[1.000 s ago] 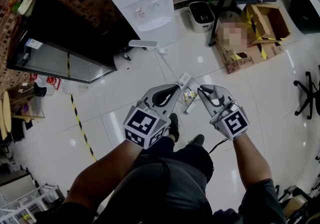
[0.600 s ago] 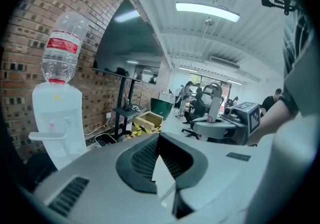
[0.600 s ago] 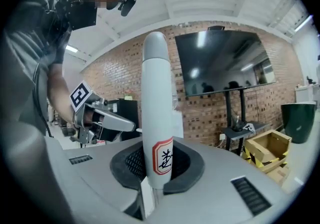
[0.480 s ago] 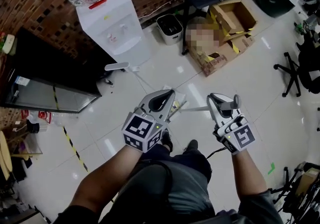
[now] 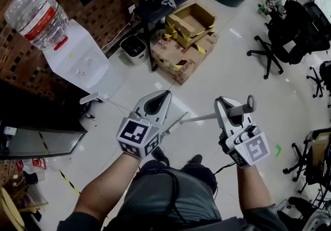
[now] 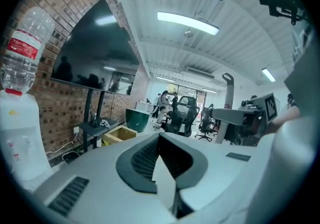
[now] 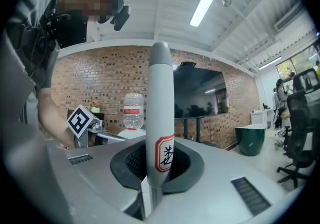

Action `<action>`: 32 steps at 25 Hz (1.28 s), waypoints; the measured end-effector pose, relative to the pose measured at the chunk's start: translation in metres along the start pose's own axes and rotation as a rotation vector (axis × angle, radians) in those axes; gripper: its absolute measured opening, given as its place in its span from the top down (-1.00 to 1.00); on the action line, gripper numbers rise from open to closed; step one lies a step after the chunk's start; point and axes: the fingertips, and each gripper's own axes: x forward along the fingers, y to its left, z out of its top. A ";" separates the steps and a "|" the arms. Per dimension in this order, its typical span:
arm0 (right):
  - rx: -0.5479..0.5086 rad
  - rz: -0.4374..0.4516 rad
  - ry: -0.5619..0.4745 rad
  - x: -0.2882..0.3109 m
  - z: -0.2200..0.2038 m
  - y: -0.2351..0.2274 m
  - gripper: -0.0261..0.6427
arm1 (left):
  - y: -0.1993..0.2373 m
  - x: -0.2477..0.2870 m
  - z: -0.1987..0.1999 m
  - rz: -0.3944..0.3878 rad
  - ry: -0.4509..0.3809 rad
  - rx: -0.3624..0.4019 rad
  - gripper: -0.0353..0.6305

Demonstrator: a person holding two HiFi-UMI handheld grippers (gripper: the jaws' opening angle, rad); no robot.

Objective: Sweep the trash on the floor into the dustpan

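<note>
Where checked against the floor (image 5: 222,54), no trash made out: hidden below the body and grippers, or out of frame. Right gripper (image 5: 226,107): jaws clamped on grey broom handle (image 7: 160,118), just under its red-edged label; hang-loop end to the right, shaft running left toward the left gripper (image 5: 156,103). Left gripper: jaws closed on a thin white strip (image 6: 165,178), taken to be part of the dustpan; toothed edge (image 5: 176,121) showing just right of it. Brush head not seen.

Judged: tools in hand, sweeping not yet begun. Recommended: look down and locate the trash first; set the dustpan lip flat on the floor, near side of the litter; lower the brush beyond it; draw short, light strokes toward the pan. Avoid twisting the handle in the jaws; risk of slip on so smooth a shaft.
</note>
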 end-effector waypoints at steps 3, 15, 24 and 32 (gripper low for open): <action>-0.006 -0.067 0.009 -0.039 0.016 -0.023 0.82 | -0.035 0.011 0.021 -0.040 -0.008 0.008 0.85; 0.014 -0.323 0.025 -0.198 0.075 -0.123 0.82 | -0.176 0.057 0.080 -0.098 -0.039 0.097 0.86; 0.053 -0.383 -0.009 -0.306 0.098 -0.186 0.82 | -0.273 0.099 0.091 -0.045 -0.047 0.133 0.86; 0.049 -0.384 0.002 -0.359 0.099 -0.211 0.82 | -0.330 0.128 0.094 -0.097 -0.062 0.117 0.86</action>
